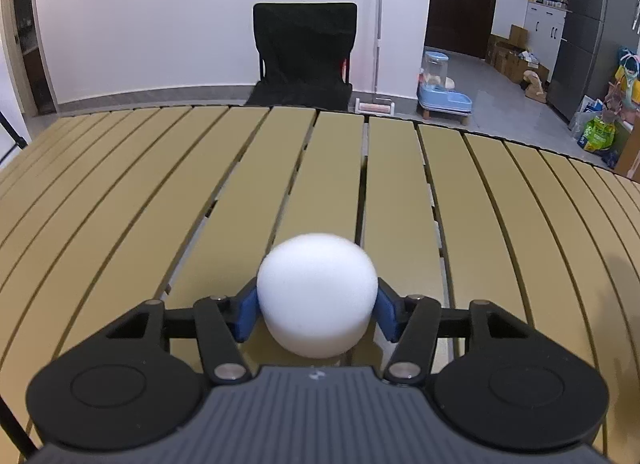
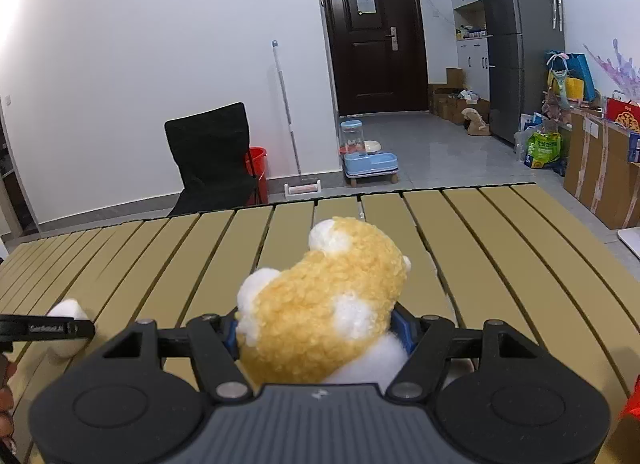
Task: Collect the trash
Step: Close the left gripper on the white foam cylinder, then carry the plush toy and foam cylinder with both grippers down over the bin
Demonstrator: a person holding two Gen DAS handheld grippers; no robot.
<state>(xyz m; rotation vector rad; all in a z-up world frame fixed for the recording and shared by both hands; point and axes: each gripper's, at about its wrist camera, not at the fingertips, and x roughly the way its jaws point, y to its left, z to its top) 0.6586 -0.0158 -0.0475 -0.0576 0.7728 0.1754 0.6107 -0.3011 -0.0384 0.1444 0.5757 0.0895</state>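
My left gripper (image 1: 317,310) is shut on a smooth white foam ball (image 1: 317,294) and holds it just above the slatted tan table (image 1: 200,192). Its blue pads (image 1: 246,314) press both sides of the ball. My right gripper (image 2: 318,330) is shut on a yellow and white plush toy (image 2: 324,304) above the same table (image 2: 500,256). The plush hides most of the right fingers. In the right wrist view the white ball (image 2: 66,312) and part of the left gripper show at the far left edge.
A black folding chair (image 1: 304,52) stands beyond the table's far edge. A mop (image 1: 378,32) leans on the wall. A blue pet feeder (image 1: 442,88) sits on the floor. A red bucket (image 2: 258,168), cardboard boxes (image 2: 600,168) and a fridge (image 2: 516,40) stand further off.
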